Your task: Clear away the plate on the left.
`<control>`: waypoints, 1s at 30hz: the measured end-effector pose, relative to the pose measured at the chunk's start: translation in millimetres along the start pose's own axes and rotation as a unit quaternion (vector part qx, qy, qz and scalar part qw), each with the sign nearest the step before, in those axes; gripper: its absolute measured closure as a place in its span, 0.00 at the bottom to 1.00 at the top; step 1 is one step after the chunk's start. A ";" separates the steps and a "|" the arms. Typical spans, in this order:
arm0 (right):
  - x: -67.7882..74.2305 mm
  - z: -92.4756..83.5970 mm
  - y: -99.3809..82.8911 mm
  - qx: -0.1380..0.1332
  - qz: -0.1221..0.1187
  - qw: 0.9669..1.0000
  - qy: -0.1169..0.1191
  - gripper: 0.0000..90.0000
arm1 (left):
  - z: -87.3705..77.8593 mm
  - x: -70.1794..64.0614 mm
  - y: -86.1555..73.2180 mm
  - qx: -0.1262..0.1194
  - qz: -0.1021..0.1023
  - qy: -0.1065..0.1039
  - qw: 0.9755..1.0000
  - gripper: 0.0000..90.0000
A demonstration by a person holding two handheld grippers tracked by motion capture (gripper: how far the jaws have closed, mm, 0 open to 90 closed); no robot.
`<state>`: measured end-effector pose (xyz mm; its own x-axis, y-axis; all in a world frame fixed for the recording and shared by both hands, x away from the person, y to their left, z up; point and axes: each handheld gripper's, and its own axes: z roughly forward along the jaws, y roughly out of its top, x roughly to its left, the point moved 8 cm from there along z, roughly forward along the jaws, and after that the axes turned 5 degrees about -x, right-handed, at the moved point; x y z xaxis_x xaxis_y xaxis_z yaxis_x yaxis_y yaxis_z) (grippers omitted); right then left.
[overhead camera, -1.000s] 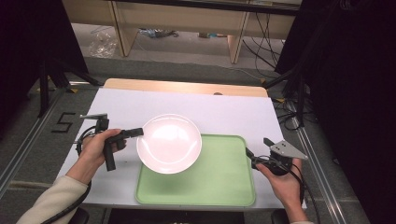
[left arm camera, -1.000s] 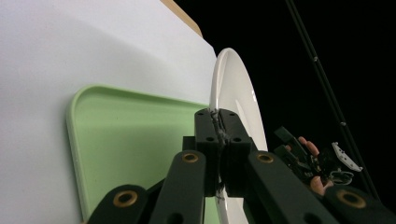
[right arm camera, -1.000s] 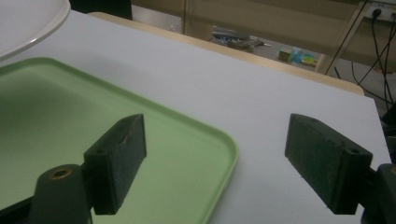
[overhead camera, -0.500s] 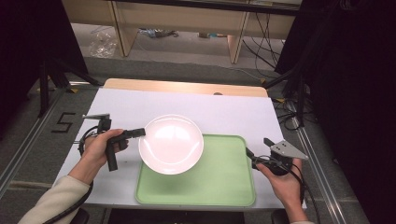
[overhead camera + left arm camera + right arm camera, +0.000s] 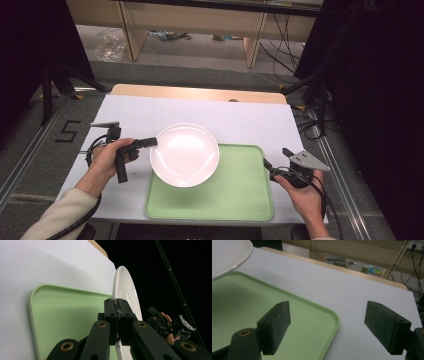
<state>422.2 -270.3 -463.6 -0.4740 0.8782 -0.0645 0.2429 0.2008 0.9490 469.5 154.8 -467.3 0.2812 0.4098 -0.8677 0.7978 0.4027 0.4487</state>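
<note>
High view: left gripper pinches round white plate rim, carrying it over flat green tray | right gripper jaws spread, waiting beside tray

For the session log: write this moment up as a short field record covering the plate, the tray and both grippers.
plate: white plate, held by its left rim, overlapping the tray's upper-left corner
tray: green tray, flat on the white table, nothing lying in it
left gripper: left gripper shut on the plate's rim, jaws pinched either side of the edge
right gripper: right gripper open at the tray's right edge, holding nothing
</note>
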 end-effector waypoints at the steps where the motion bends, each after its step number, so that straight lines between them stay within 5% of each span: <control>1: -0.6 -0.3 -0.2 0.002 -0.002 1.000 -0.001 0.24 | -0.4 0.8 0.2 -0.001 0.005 0.000 1.000 0.97; 30: -1.3 0.1 -0.1 0.000 -0.004 1.000 -0.002 0.24 | 11.5 -3.9 -6.8 0.014 0.006 -0.005 1.000 0.97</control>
<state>422.8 -271.5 -463.6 -0.4729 0.8781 -0.0729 0.2390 0.2075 0.9486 469.1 141.1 -469.4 0.2970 0.4057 -0.8644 0.8092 0.3737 0.4534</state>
